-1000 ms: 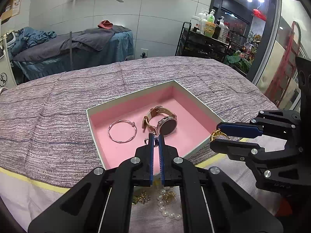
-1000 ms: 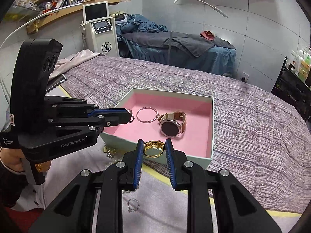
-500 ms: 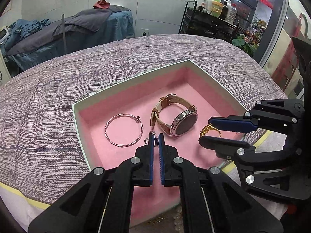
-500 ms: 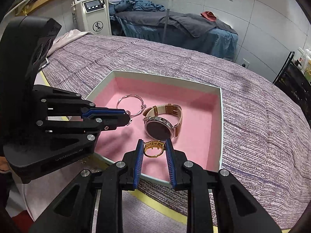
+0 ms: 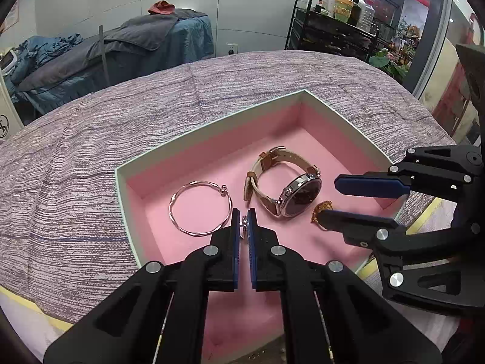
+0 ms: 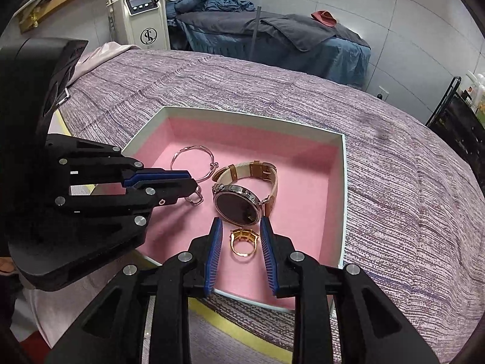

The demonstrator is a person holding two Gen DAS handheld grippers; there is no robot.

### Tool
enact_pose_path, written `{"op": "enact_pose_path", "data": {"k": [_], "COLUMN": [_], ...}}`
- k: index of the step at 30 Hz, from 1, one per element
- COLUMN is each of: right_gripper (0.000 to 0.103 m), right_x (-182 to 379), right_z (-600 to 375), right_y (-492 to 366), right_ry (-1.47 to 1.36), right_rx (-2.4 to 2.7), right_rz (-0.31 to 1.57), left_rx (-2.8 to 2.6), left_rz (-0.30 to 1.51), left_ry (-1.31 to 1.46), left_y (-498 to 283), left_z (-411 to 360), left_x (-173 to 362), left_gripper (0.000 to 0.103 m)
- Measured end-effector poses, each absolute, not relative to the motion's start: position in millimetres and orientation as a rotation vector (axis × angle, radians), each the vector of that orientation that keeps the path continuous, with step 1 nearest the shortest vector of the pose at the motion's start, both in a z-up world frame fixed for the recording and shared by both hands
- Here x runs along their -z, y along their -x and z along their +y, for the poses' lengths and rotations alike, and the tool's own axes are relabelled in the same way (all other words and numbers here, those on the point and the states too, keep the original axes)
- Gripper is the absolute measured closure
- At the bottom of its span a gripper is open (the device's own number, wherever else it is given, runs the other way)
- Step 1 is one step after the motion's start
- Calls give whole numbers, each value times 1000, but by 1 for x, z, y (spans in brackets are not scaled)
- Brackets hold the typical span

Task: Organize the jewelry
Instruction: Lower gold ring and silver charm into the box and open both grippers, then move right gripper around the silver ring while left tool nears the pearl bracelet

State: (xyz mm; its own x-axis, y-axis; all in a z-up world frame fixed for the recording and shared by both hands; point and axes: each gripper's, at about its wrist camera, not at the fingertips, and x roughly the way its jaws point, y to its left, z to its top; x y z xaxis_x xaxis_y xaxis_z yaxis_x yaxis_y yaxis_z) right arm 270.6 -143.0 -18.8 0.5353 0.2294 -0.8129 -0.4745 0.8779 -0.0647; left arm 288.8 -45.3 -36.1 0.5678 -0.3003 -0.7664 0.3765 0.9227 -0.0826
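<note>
An open white box (image 5: 212,121) (image 6: 242,113) lined with pink foam holds a tan-strapped watch (image 5: 300,195) (image 6: 236,204) and a silver bangle (image 5: 194,233) (image 6: 194,148). My left gripper (image 5: 243,212) (image 6: 191,182) is shut on a small silver ring (image 5: 243,226) (image 6: 195,198), held low over the foam between bangle and watch. My right gripper (image 6: 241,223) (image 5: 329,198) hovers near the box's front right; its jaws are opening. A gold ring (image 6: 242,241) (image 5: 321,207) lies on the foam between its fingers, free of the pads.
The box sits on a purple-striped bedspread (image 5: 91,151) whose near edge has a yellow stripe (image 6: 242,333). Behind are a massage bed with grey and blue covers (image 5: 136,39), a black trolley of bottles (image 5: 333,15) and a white machine (image 6: 142,15).
Both grippers came forward and down over the box. The right gripper's fingers spread and the gold ring now rests on the foam. The left gripper stays shut on the silver ring.
</note>
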Motion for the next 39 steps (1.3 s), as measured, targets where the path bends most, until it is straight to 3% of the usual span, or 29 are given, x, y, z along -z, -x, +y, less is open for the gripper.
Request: {"op": "enact_pose_path", "data": {"k": [5,6,7,9,13,22,33,39], "right_gripper": [61,56,52,42,32,31,34,52], "right_x": [7,4,-1,-8,-18,-3,21,34], "right_z": [-149,-151,-154,-159,-168,-184,-184,-172], "right_y": [-257,-254,-250,-242,-217,-175,-151,-143], "right_ry": [265,254,240,221,201,220,238,256], "right_rx": [-426,-423,-417,-409,-396,-365,-384,-450], "right_rz": [864,851,834,803,748,739,806,857], "left_rx": [358,351,343,308,295,265,264,290], "left_rz": [821,806,791,732,680,674,794,812], "left_ry": [-77,-68,-60,-38,-9,26,90,82], "left_y": [-283,-281,-279,-268,-243,-188,-160,-148], "left_z": [-34,-32,-30,-25,-17,-9,-6,-11], "left_x": [15,10,5,-7,-18,-4,43,54], "left_gripper": [92,78,52,29,22,21,22,43]}}
